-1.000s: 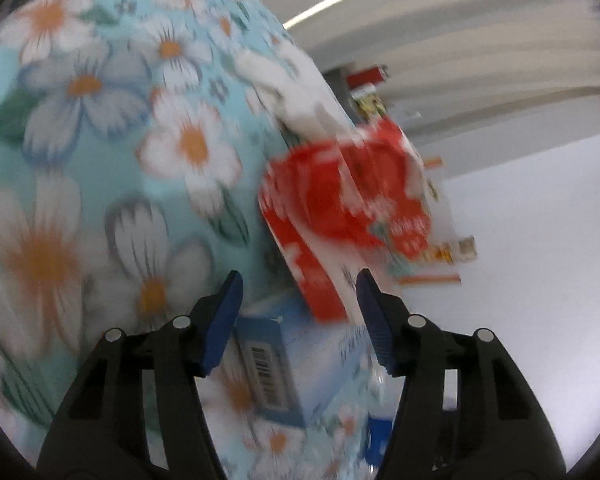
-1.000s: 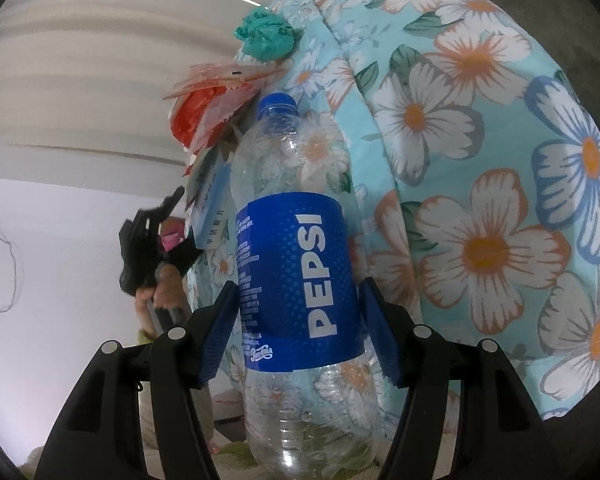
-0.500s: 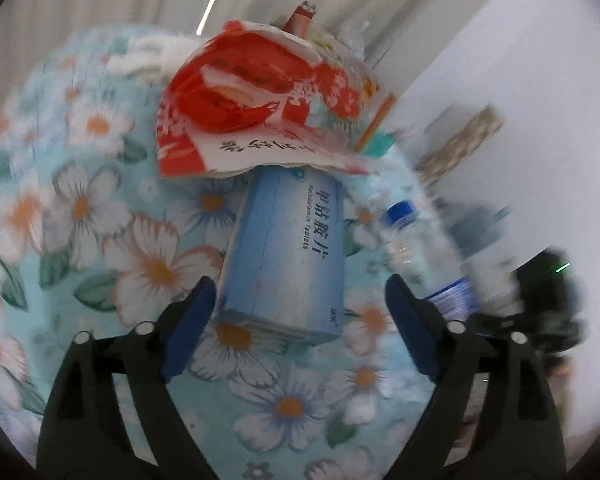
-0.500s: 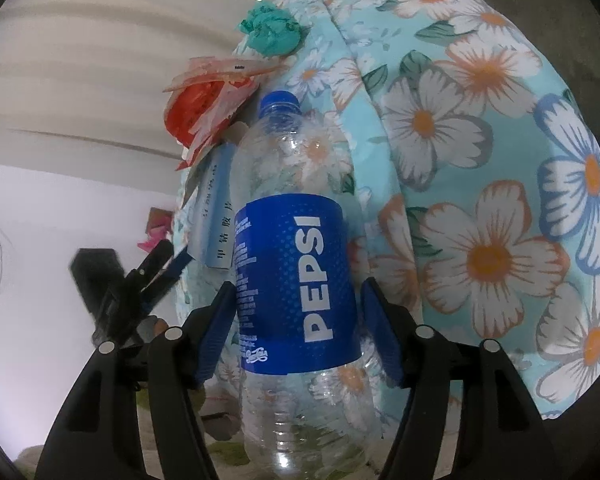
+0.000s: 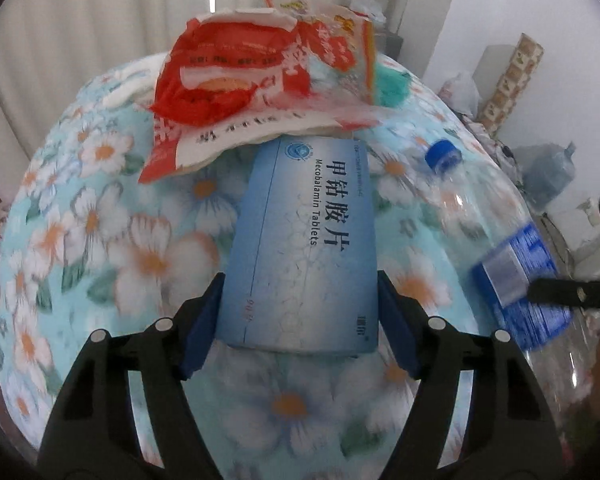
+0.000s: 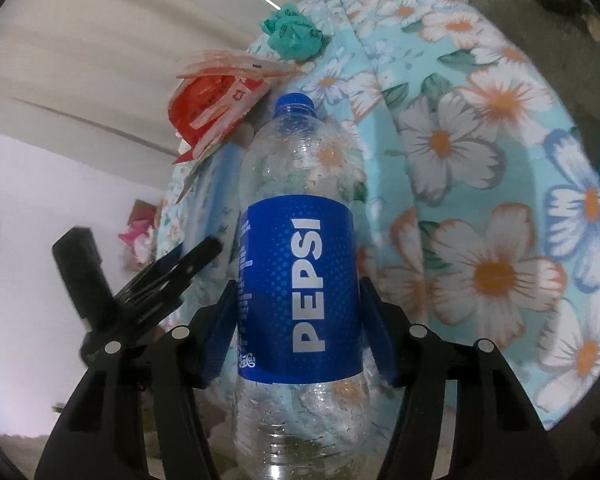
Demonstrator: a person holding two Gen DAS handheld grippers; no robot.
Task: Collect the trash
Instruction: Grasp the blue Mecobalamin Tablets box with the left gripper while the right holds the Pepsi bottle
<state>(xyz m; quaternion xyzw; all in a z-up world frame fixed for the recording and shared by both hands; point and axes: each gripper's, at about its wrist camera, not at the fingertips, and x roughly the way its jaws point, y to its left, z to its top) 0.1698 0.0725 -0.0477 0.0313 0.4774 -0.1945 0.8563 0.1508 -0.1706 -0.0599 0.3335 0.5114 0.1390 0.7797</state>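
Floral cloth (image 5: 112, 248), pale blue with white-and-orange flowers, covers a rounded surface backed by a curtain and white wall; all the trash lies on it. Count, largest first: one clear Pepsi bottle (image 6: 300, 280) with blue cap, one blue tablet box (image 5: 300, 248), one red torn wrapper (image 5: 236, 84) (possibly more than one sheet, cannot separate them), one crumpled teal wad (image 6: 294, 36). Right gripper (image 6: 300, 328): jaws closing, bottle label between them, pads at or just off the label on both sides; firm contact not confirmed, so not counted as a grasp. Left gripper (image 5: 300, 320): jaws closing, near end of the box between the pads, which look to meet its long edges; grip not confirmed either. Risks, judged: the bottle is smooth, round and probably wet inside, so a squeeze off its middle could let it roll or squirt out, or crush the thin wall. The wrapper overlaps the far end of the box, so lifting the box could drag it along or tip it off the cloth. The box is thin card and may buckle under a narrow pinch. Both grippers work side by side, with the bottle just beside the box, so a collision is possible.
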